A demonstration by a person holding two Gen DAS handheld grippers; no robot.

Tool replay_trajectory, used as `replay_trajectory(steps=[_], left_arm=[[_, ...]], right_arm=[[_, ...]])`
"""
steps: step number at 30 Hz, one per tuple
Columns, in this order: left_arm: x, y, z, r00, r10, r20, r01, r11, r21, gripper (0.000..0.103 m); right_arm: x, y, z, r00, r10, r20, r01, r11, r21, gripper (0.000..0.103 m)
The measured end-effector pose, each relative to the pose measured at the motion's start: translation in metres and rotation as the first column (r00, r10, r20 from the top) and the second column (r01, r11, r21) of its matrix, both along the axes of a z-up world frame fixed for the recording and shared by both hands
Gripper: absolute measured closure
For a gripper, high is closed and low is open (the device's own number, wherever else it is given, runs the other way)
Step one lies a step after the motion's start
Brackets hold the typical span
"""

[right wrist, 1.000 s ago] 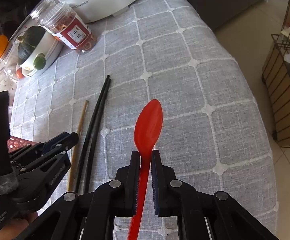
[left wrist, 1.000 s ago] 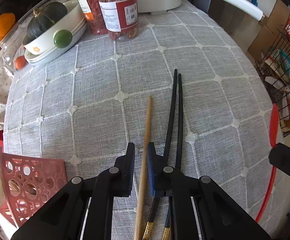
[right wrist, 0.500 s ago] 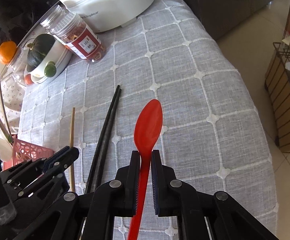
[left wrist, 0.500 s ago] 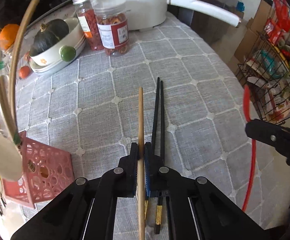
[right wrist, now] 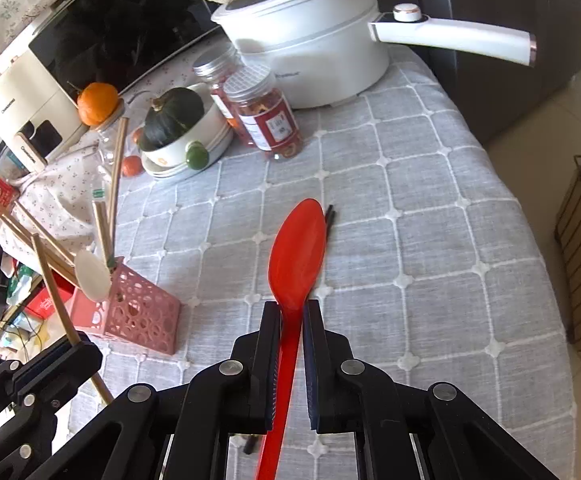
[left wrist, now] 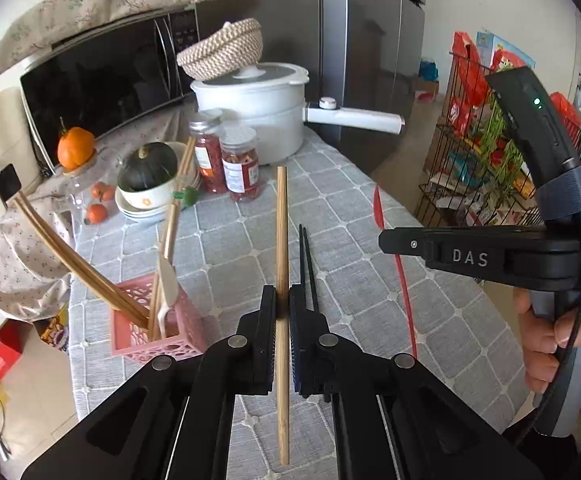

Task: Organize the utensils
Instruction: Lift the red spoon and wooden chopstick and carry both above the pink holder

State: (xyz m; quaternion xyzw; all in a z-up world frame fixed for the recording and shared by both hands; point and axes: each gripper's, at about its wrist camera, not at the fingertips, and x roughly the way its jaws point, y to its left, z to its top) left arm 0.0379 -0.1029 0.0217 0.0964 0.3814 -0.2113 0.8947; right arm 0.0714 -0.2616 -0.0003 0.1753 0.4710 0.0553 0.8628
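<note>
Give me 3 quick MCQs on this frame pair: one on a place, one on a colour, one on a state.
1. Where do the black chopsticks lie?
A. In the pink basket
B. On the grey tablecloth
C. In the white pot

2. What colour is the spoon in the right gripper?
A. Red
B. Green
C. White

3. What is the state of the left gripper?
A. Open and empty
B. Shut on a wooden chopstick
C. Shut on the black chopsticks

Answers:
1 B: they lie flat on the grey tablecloth, beside the jaws.
2 A: its bowl and handle are plainly red.
3 B: the jaws pinch the wooden chopstick, lifted clear of the cloth.
</note>
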Motion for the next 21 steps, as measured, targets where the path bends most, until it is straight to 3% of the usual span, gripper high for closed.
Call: replay_trajectory(steps=[9, 13, 18, 21], left_arm=[[-0.009, 0.061, 0.039, 0.981, 0.062, 0.185, -0.029, 0.984, -0.175, 0.097], [-0.006, 0.09, 0.052, 0.961, 0.142, 0.236, -0.069, 0.954, -0.291, 0.097], [-0.013, 0.115, 0.059, 0.877, 0.268, 0.4, -0.118, 0.925, -0.361, 0.097], [-0.009, 0.122, 0.056, 0.832, 0.327, 0.448, -0.154, 0.912, -0.38, 0.097]], right_arm=[[0.001, 0.036, 0.0, 0.998, 0.027, 0.063, -0.026, 0.999, -0.022, 0.094], [0.007, 0.043, -0.006, 0.998, 0.025, 0.058, -0.024, 1.0, -0.021, 0.094], [0.01, 0.048, -0.007, 0.998, 0.024, 0.061, -0.024, 1.0, -0.011, 0.094], [0.012, 0.053, -0.007, 0.997, 0.03, 0.065, -0.028, 0.999, -0.019, 0.094]])
